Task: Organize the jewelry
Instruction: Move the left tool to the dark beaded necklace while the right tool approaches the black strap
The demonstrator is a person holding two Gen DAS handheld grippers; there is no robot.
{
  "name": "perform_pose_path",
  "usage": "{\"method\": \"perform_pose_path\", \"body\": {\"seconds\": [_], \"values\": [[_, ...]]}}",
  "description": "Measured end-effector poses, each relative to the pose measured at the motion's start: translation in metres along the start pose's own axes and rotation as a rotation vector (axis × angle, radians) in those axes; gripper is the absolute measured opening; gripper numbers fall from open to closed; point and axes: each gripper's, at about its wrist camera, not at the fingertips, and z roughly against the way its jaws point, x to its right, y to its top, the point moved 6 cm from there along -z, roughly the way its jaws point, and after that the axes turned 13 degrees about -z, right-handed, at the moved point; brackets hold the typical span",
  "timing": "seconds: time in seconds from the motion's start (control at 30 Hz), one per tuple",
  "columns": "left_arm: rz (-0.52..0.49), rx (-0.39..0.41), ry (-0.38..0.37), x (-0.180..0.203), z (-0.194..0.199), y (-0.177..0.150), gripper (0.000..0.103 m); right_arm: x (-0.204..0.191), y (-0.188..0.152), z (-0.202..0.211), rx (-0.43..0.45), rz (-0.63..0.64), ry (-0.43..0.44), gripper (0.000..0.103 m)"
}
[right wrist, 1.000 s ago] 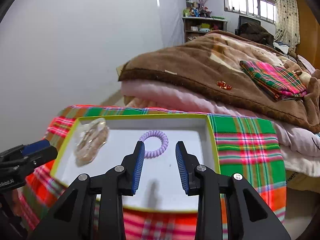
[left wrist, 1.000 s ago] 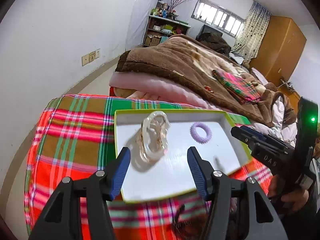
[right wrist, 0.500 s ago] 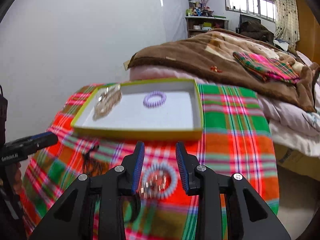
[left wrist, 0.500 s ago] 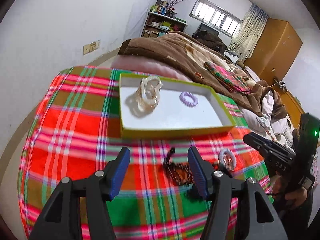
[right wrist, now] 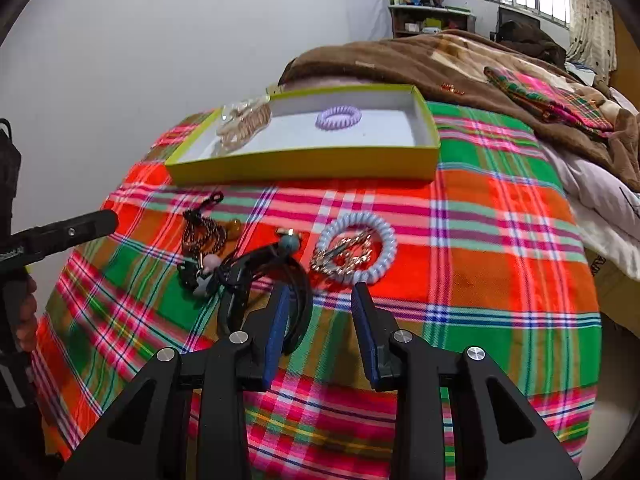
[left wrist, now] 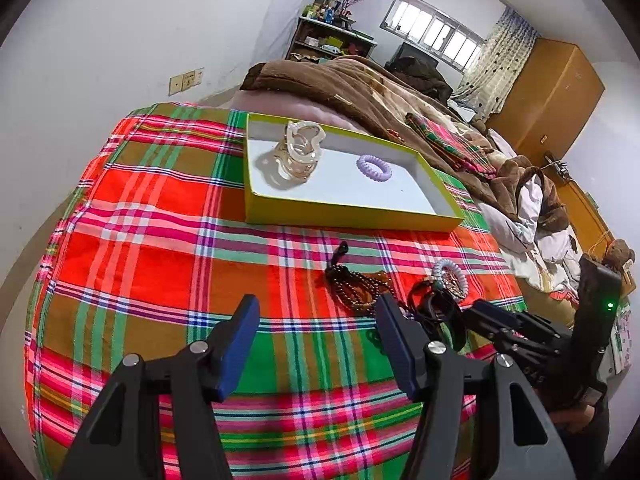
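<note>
A yellow-green tray (left wrist: 344,216) (right wrist: 304,166) sits at the far side of the plaid table and holds a clear hair claw (left wrist: 298,154) (right wrist: 242,124) and a purple coil hair tie (left wrist: 373,167) (right wrist: 338,117). Loose jewelry lies in front of it: a dark bead bracelet (left wrist: 356,286) (right wrist: 202,232), a pale blue coil tie (right wrist: 354,252) (left wrist: 450,276) around a gold brooch (right wrist: 344,254), and a black headband (right wrist: 268,276). My left gripper (left wrist: 316,340) is open and empty above the cloth. My right gripper (right wrist: 320,316) is open and empty just short of the blue tie.
The table wears a red, green and orange plaid cloth (left wrist: 160,216). A bed with a brown blanket (left wrist: 360,80) lies right behind the tray. A white wall (right wrist: 160,40) stands to the left. A wooden wardrobe (left wrist: 552,88) is at the far right.
Both grippers have drawn back from over the tray toward the near side of the table. The loose jewelry in front of the tray has come into view. Both stay open.
</note>
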Motion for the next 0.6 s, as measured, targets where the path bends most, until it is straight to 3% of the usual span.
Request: {"method": "perform_pose_path", "body": {"seconds": [0.43,0.6], "values": [[-0.001,-0.024,0.003,0.005,-0.006,-0.004,0.062,-0.010,-0.001,-0.015,-0.024,0.054,-0.006,0.032],[0.002,-0.033,0.010,0.005,-0.009,-0.006,0.062,-0.011,-0.003,-0.016,-0.033,0.107,-0.031,0.013]]}}
